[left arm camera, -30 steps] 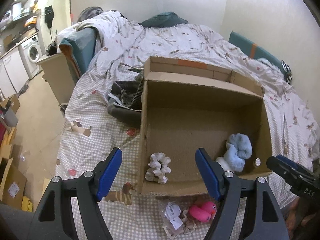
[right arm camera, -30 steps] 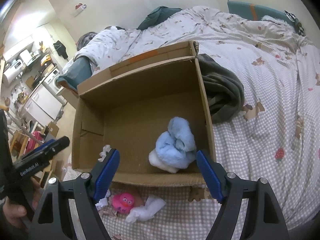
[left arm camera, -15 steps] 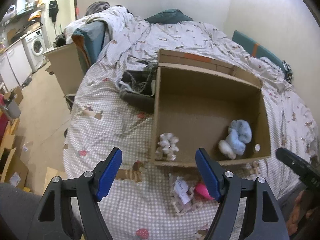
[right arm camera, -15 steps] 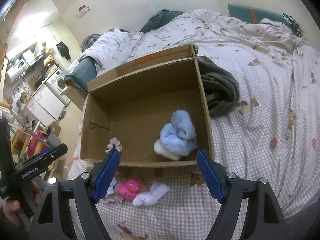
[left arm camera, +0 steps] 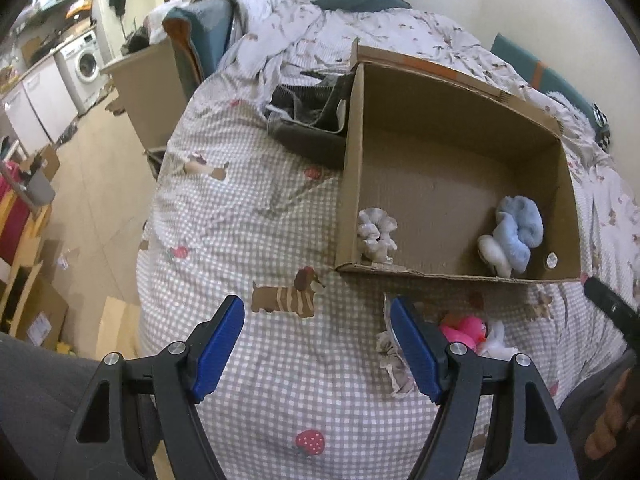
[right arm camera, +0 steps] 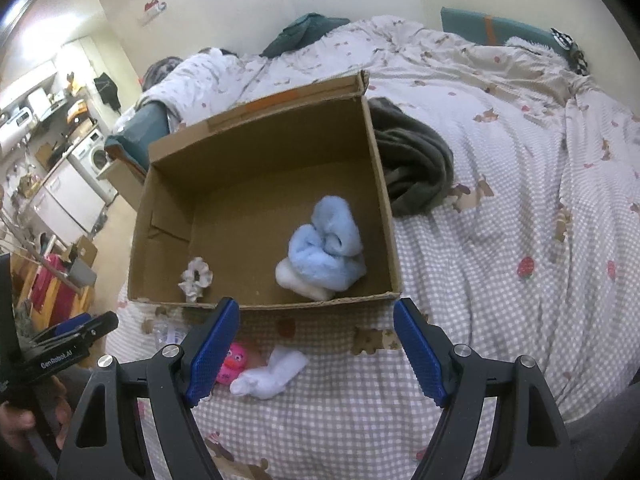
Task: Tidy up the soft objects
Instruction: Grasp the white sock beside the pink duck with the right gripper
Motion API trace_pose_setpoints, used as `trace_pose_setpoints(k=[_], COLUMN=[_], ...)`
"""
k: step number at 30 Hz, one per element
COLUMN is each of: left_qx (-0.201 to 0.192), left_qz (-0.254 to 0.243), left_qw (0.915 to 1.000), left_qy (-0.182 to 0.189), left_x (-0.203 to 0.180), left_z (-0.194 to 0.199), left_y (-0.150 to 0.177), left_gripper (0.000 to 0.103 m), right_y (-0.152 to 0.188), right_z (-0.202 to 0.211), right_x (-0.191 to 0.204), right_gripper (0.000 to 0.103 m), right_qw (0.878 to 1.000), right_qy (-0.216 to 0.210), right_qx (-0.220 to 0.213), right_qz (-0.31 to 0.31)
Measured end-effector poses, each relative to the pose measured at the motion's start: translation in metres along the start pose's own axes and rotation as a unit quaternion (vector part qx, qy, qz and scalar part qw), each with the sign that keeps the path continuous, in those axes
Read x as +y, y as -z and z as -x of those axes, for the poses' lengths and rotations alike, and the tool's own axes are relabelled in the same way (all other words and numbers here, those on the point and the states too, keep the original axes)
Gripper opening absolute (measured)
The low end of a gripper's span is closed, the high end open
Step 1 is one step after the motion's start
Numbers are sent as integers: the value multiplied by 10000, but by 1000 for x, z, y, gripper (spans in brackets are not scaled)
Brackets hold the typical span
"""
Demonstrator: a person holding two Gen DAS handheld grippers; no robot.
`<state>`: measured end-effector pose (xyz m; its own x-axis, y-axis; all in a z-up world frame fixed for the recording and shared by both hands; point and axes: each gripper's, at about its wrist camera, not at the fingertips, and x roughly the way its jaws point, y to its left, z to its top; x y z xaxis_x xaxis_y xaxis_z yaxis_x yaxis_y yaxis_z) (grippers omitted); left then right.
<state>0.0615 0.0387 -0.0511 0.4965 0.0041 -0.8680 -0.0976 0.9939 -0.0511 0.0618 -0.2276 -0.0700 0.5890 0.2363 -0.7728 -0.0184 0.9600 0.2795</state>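
Note:
An open cardboard box (left arm camera: pixel 460 276) (right arm camera: pixel 264 304) lies on the bed. Inside it are a light blue fluffy bundle (left arm camera: pixel 514 236) (right arm camera: pixel 326 250) and a pale scrunchie (left arm camera: pixel 376 234) (right arm camera: pixel 196 276). In front of the box on the checked sheet lie a pink toy (left arm camera: pixel 466 330) (right arm camera: pixel 234 364), a white sock (right arm camera: pixel 270 374) and a clear plastic packet (left arm camera: pixel 394 354). My left gripper (left arm camera: pixel 318 350) is open and empty, above the sheet left of the toy. My right gripper (right arm camera: pixel 316 350) is open and empty, above the sock.
A dark grey cloth (right arm camera: pixel 416 168) lies beside the box's right wall, and a dark bag (left arm camera: pixel 310 120) by its left wall. The bed's edge drops to the floor on the left (left arm camera: pixel 92 208), where cardboard boxes (left arm camera: pixel 32 312) stand.
Both grippers have pulled back from the box toward me. The left one has also shifted left. The toy and sock now show in front of the box.

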Motion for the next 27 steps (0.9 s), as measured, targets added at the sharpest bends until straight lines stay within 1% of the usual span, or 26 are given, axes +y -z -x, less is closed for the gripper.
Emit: trace_pose_setpoints(k=[2,5,6,9,11,13,17,19,20,21,22,23,25,26,27], left_qx=[77,165,186,311,345,355,375,379,380,386,393,403,427,436,455], left_qz=[74,162,195,319,355,386,443,467,487,512,538,556,615,658,707], left_qw=[9999,9995,9994,9990,9987,9986,9983,9982,9981,9979,9978,9976,9972,9969,9965], left_qy=[24,-196,-211,-85,-71,-52,5,5,10,15,11,2,-21,-21,-1], left_x=[1,4,5,10,11,11,11,11,11,12,12,13,14,15,15], left_z=[-3,-7,-8,-10,-11,-11,-11,-12,-12,-13,-13,-14,-16,-16,-17], left_y=[-1,-2,-2,-3,-3,-4,-5,-5,-6,-6,-7,-7,-8,-9,-10], left_gripper=[73,73,73,73,73,73,73,73,73,73,73,73,73,73,73], right_y=[0,1,3,6,7,9,19,26,29,31,32,33,36,38,40], right_z=[-5,-11,-13,-18,-23,-31,-55,-65,-67,-69,-72,-73,-78,-80,-82], right_x=[1,3,4,8,10,12,20,30,36,42,48,53,60,62,64], right_gripper=[84,84,84,84,84,84,84,82,81,76,68,62,45,38,26], right_qw=[9999,9991,9988,9980,9970,9947,9864,9824,9816,9804,9794,9784,9751,9735,9720], right_qy=[-93,-240,-290,-380,-467,-616,-743,-726,-695,-677,-666,-669,-696,-703,-695], right_qx=[143,348,387,498,617,824,1462,1694,1725,1757,1774,1788,1881,1930,1971], right_qz=[14,73,91,113,95,66,92,306,436,574,700,796,946,1004,1077])
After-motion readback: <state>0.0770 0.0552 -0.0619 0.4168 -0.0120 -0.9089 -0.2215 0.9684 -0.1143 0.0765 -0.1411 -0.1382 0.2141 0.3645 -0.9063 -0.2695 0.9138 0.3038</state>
